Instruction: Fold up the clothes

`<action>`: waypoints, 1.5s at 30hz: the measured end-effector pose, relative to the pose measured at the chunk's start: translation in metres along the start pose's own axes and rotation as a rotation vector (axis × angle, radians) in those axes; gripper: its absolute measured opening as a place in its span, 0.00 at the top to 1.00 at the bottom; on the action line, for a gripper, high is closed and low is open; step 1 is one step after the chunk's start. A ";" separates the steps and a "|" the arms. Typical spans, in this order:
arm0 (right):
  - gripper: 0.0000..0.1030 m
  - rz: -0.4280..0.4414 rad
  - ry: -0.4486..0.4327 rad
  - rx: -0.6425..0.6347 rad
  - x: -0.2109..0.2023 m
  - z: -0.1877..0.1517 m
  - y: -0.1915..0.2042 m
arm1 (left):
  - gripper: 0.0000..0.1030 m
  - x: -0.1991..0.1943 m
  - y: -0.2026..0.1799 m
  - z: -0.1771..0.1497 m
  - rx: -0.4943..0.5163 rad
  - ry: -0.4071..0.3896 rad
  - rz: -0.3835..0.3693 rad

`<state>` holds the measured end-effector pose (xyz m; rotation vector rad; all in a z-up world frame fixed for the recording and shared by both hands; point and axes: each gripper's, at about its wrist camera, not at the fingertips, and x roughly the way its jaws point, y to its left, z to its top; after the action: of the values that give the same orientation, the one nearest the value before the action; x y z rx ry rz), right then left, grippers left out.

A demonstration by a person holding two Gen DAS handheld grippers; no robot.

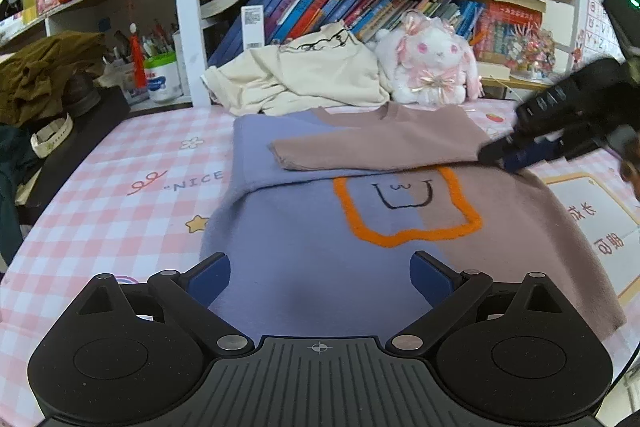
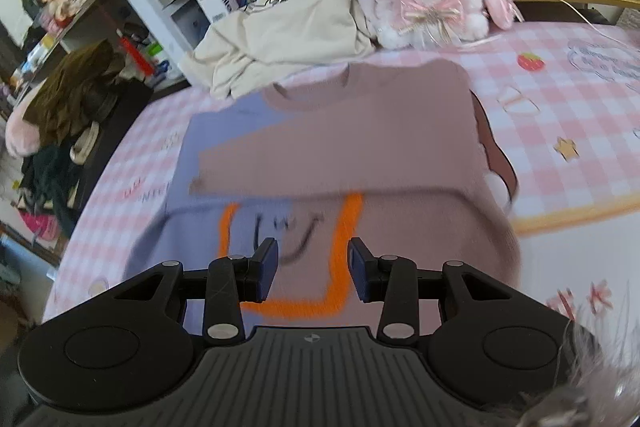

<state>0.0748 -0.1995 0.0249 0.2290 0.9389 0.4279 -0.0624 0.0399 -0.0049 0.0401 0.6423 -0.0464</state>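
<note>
Knitwear, soft and limp: the two-tone sweater [image 1: 320,227] lies flat mid-table on the checked cloth [image 1: 100,187], its brown sleeve [image 1: 376,147] folded across the chest. My left gripper [image 1: 320,275] is spread wide; my right gripper [image 2: 312,269] is parted, empty. I'd pinch hem corners or shoulder seams; it'll sag.

Sweater [image 1: 320,227] flat on table [image 1: 120,211], one sleeve [image 1: 380,147] folded across chest. Behind it: shirt [image 1: 312,79], plush [image 1: 432,67] to its right, bookshelf [image 1: 360,7] at back.

Both wrist views low, forward — sharing sweater [image 1: 320,227]
</note>
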 end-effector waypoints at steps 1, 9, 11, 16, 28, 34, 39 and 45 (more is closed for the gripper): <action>0.64 -0.005 0.000 -0.013 -0.005 -0.007 -0.001 | 0.05 -0.001 -0.002 0.000 -0.001 -0.001 0.003; 0.59 -0.052 -0.004 -0.034 -0.042 -0.065 -0.012 | 0.05 -0.006 -0.018 0.000 -0.049 0.028 0.022; 0.57 -0.060 0.005 -0.030 -0.051 -0.080 -0.017 | 0.05 -0.008 -0.022 -0.001 -0.072 0.039 0.025; 0.50 -0.095 0.015 -0.061 -0.069 -0.103 -0.027 | 0.05 -0.014 -0.037 -0.012 -0.122 0.086 0.031; 0.37 -0.100 0.002 -0.026 -0.096 -0.151 -0.044 | 0.05 -0.062 -0.050 -0.049 -0.185 0.134 0.110; 0.36 -0.115 0.004 0.004 -0.102 -0.159 -0.045 | 0.05 -0.068 -0.034 -0.056 -0.198 0.141 0.087; 0.36 -0.149 -0.002 0.068 -0.096 -0.158 -0.049 | 0.06 -0.059 -0.008 -0.053 -0.195 0.146 0.098; 0.38 -0.180 -0.010 0.159 -0.085 -0.151 -0.053 | 0.18 -0.047 0.029 -0.053 -0.256 0.155 0.097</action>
<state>-0.0792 -0.2839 -0.0199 0.2882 0.9758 0.1858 -0.1299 0.0729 -0.0181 -0.1740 0.7961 0.1335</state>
